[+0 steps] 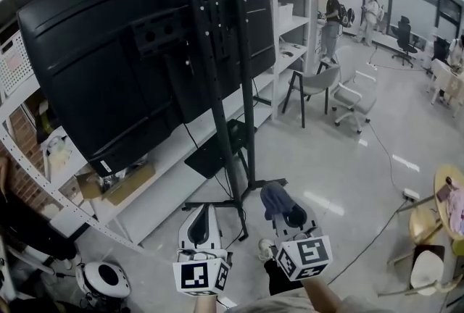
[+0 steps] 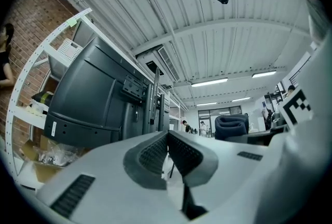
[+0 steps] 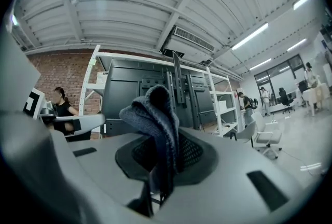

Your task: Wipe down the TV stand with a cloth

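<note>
Right hand-held gripper [image 1: 281, 207] clamped on grey cloth [image 3: 155, 110]; left hand-held gripper [image 1: 201, 214] jaws together, empty.

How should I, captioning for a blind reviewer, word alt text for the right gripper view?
The right gripper is shut on a dark grey cloth that bunches up above its jaws. Beyond stands the back of a black TV on its TV stand, with white shelving and a brick wall behind.
</note>
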